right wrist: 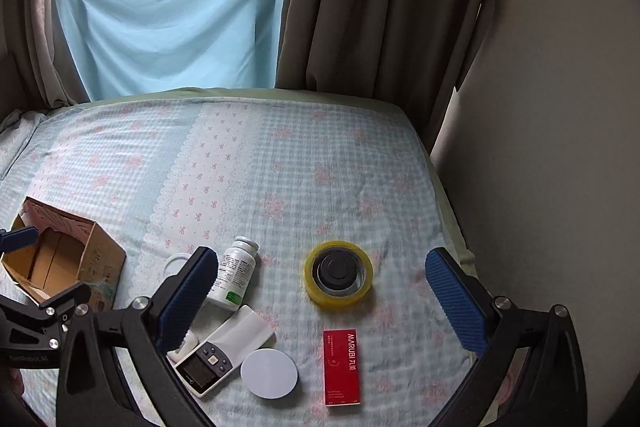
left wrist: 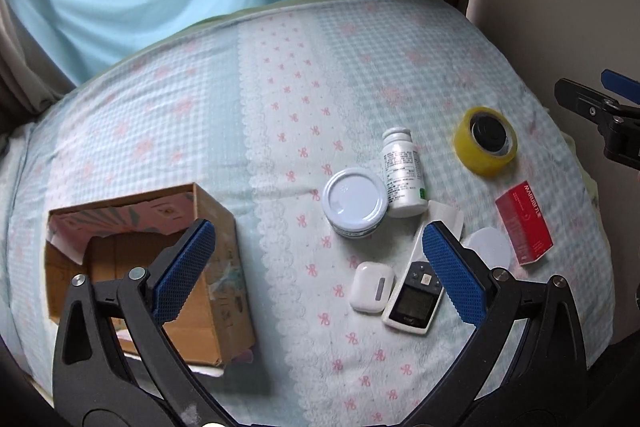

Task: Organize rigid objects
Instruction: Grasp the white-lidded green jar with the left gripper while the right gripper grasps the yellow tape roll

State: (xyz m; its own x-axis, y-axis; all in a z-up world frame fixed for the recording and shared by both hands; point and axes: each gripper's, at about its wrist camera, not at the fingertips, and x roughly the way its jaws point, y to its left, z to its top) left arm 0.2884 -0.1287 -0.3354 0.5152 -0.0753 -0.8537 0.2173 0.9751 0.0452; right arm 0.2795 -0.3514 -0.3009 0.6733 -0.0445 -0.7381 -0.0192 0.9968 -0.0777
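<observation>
From the left wrist view, the left tool (left wrist: 318,259) hangs above the bed (left wrist: 280,75) with its jaws spread wide and nothing between them. Under its left finger sits the open cardboard box (left wrist: 216,227), which looks empty, on the near left of the bed. To the right lies the cluster to be sorted: a white-lidded jar (left wrist: 355,201) touching a white pill bottle (left wrist: 402,173) lying on its side, an earbud case (left wrist: 371,287) just beside a grey handheld meter (left wrist: 414,301), a white disc (left wrist: 490,249), a red carton (left wrist: 524,223) and, farther off, a yellow tape roll (left wrist: 485,141) with a dark round thing in its core.

From the right wrist view, the right tool (right wrist: 322,287) is likewise wide open and empty, hovering over the same group; the tape roll (right wrist: 339,273) lies between its fingers, the red carton (right wrist: 342,367) nearer, the box (right wrist: 64,259) far left.

Nothing appears to be packed yet, so this reads as the opening step: choosing a first item. Next, one tool should descend over a single object, likely the tape or carton, close on it squarely, then carry it left to the box.
</observation>
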